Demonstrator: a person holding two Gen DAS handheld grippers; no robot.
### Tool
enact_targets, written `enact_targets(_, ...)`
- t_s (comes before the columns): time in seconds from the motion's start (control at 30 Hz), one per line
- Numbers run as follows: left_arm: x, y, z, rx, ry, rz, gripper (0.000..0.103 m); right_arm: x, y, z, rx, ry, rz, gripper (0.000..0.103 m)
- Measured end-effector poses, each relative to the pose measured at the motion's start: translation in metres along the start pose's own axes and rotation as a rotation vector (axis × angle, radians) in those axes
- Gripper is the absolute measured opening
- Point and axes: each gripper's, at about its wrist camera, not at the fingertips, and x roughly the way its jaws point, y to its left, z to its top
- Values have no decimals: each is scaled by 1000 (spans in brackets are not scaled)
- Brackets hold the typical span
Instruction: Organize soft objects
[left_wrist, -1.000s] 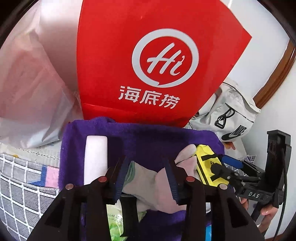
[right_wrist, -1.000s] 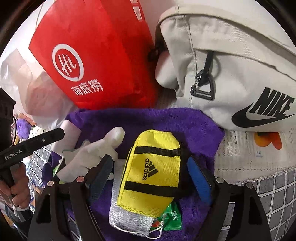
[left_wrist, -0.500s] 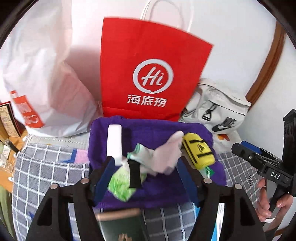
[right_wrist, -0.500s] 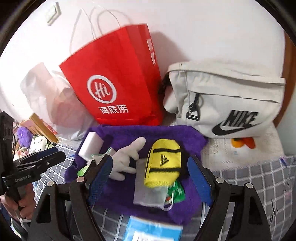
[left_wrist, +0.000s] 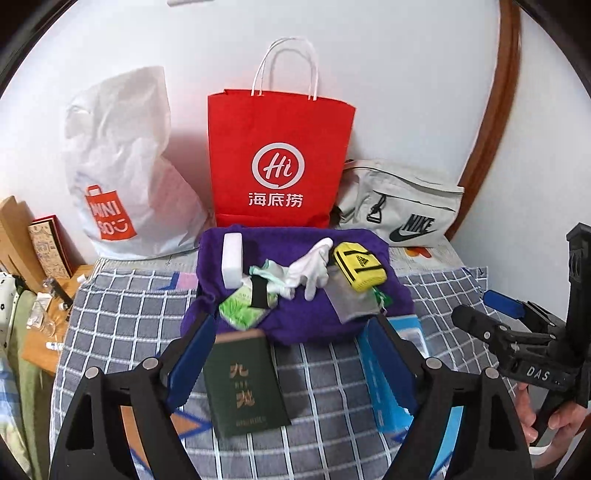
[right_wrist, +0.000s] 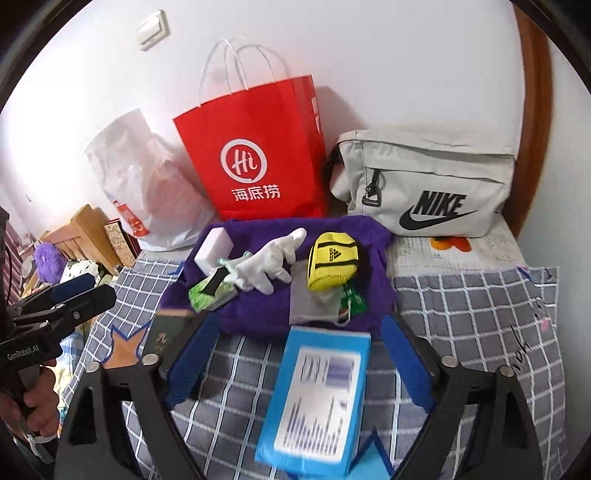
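A purple towel (left_wrist: 295, 325) lies on the checked cover. On it are a white glove (left_wrist: 310, 271), a yellow pouch (left_wrist: 358, 267), a white block (left_wrist: 232, 260), a green tissue pack (left_wrist: 242, 314) and a grey mask (left_wrist: 349, 302). My left gripper (left_wrist: 290, 332) hangs in front of the towel; its jaws are opening, with nothing gripped and a green booklet (left_wrist: 245, 384) on the cover below. My right gripper (right_wrist: 297, 325) hovers likewise, jaws opening over a blue box (right_wrist: 317, 398), clear of the pouch (right_wrist: 332, 264) and glove (right_wrist: 266, 266). Each gripper also shows in the other's view: right gripper (left_wrist: 487, 314), left gripper (right_wrist: 74, 295).
Against the wall behind the towel stand a red paper bag (left_wrist: 277, 166), a white plastic bag (left_wrist: 118, 166) and a grey Nike bag (left_wrist: 402, 206). A wooden frame (left_wrist: 495, 110) runs up the right. Wooden furniture with clutter (left_wrist: 33, 258) sits left of the checked cover (left_wrist: 129, 314).
Both grippers have drawn back and up from the towel. The left one opened and let go of the glove bundle. The right one left the yellow pouch and widened.
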Motion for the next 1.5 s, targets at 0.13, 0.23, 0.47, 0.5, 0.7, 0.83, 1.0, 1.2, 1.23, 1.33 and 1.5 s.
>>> enact_targets(0.13, -27, -7, -18, 1, -26, 10, 92, -26, 8, -15, -18, -30, -38, 103)
enact_targets(0.23, -43, -10, -31, 2, -35, 14, 97, -44, 12, -28, -20, -40, -61, 103)
enact_targets(0.47, -79, -19, -62, -2, -56, 40, 100, -81, 22, -60, -22, -62, -60, 103)
enact_targets(0.5, -84, -19, -67, -6, -60, 42, 100, -86, 23, -65, -23, -62, -65, 103)
enact_targets(0.7, -104, -21, -89, -34, -74, 49, 100, -110, 28, -89, -30, -71, -87, 103)
enact_targets(0.83, -113, -27, -100, -18, -91, 83, 100, -121, 24, -101, -17, -78, -90, 103)
enact_targets(1.0, -117, -36, -109, -3, -100, 104, 100, -127, 18, -109, -9, -80, -106, 103)
enact_targets(1.2, -121, -40, -112, 1, -106, 103, 100, -138, 17, -113, -6, -104, -105, 103)
enact_targets(1.23, -122, -40, -113, 3, -108, 102, 100, -138, 17, -114, -7, -104, -105, 103)
enact_targets(1.33, -123, -41, -114, 1, -108, 102, 100, -138, 19, -116, -16, -102, -105, 103)
enact_targets(1.5, -124, -42, -115, -1, -106, 106, 100, -140, 23, -118, -26, -104, -106, 103)
